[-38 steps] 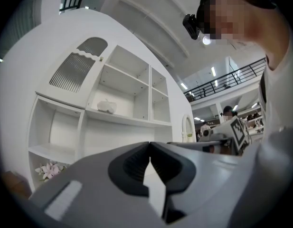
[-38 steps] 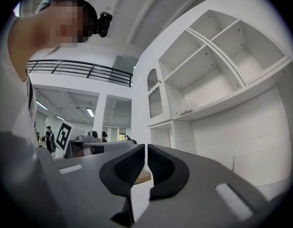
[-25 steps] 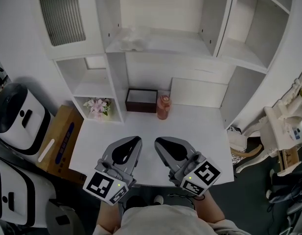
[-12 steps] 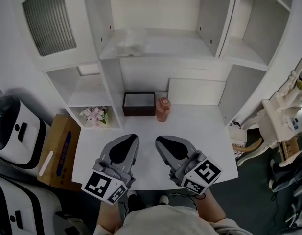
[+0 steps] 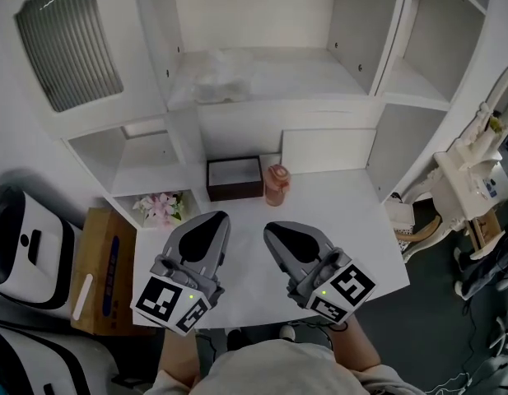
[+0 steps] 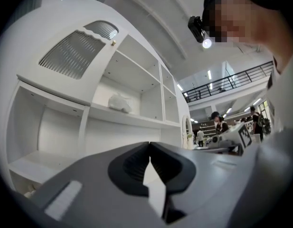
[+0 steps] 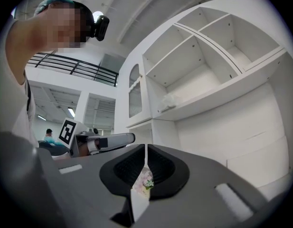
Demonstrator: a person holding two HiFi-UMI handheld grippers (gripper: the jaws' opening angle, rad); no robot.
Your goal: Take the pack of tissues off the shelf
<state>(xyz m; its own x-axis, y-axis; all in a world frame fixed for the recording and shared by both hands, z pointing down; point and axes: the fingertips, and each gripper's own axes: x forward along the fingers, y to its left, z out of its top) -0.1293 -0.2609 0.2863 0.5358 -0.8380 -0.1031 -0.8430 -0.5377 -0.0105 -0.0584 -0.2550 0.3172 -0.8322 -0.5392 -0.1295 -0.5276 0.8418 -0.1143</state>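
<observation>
The pack of tissues (image 5: 211, 76) is a pale, crinkled bundle lying on the left part of the white shelf (image 5: 303, 85), above the desk. It also shows high up in the left gripper view as the tissue pack (image 6: 118, 102) and in the right gripper view as the tissue pack (image 7: 171, 100). My left gripper (image 5: 219, 217) and right gripper (image 5: 272, 229) hover side by side over the white desk (image 5: 344, 212), well below and short of the shelf. Both point at the shelf unit with jaws closed tip to tip and nothing between them.
A dark brown open box (image 5: 235, 178) and a pinkish bottle (image 5: 276, 185) stand at the back of the desk under the shelf. Pink flowers (image 5: 161, 207) sit in a low left cubby. A cardboard box (image 5: 101, 262) lies on the floor at the left, white furniture (image 5: 468, 183) at the right.
Both grippers have moved forward over the desk toward the shelf unit, still shut. The head view has shifted with them, so the shelf looks larger and nearer.
</observation>
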